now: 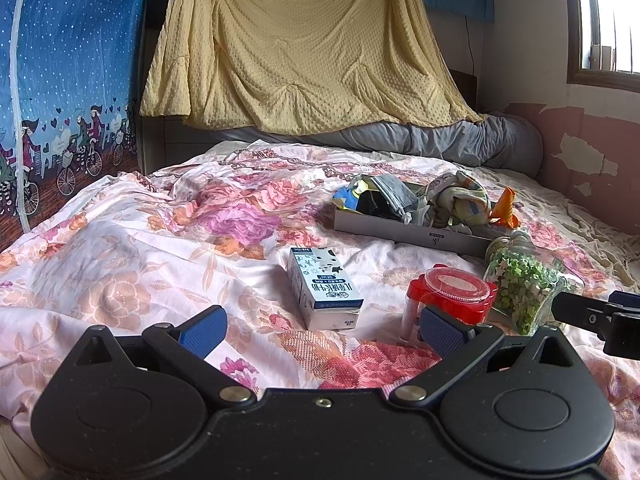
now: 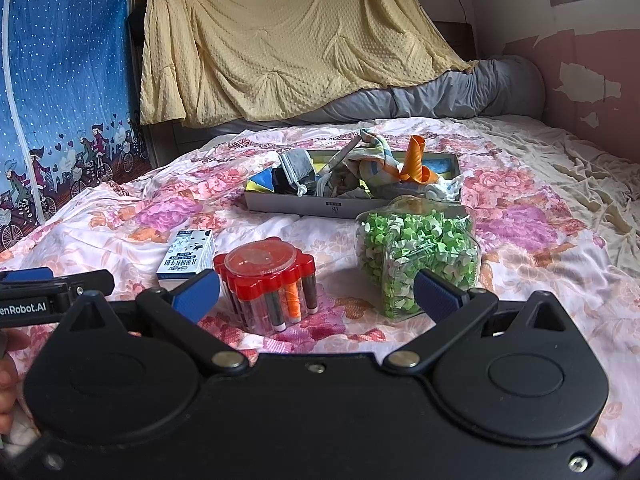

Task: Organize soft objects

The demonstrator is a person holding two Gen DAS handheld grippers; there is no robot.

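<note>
Left wrist view: the left gripper [image 1: 320, 330] hovers low over the floral bedspread [image 1: 132, 264] with its jaws spread wide and nothing between them. Just ahead lies a milk carton [image 1: 322, 290]; to its right stand a red-lidded thread box [image 1: 452, 300] and a jar [image 1: 528, 288] of green paper stars, and the tip of the right gripper [image 1: 600, 316] shows at the right edge. Farther back sits a shallow grey tray [image 1: 400, 232] heaped with soft things: a grey pouch [image 1: 394, 196], a striped cloth [image 1: 464, 196] and an orange piece [image 1: 506, 208] at its right end. Right wrist view: the right gripper [image 2: 316, 292] is likewise released and empty, facing the thread box [image 2: 268, 276] and jar [image 2: 416, 252], with the carton [image 2: 186, 256] to the left and the tray [image 2: 312, 204] behind them. Every soft item I can make out already lies in or on the tray; what remains on the bedspread looks hard, so the sorting seems nearly or fully done, though the tray's far corners are hard to read.
</note>
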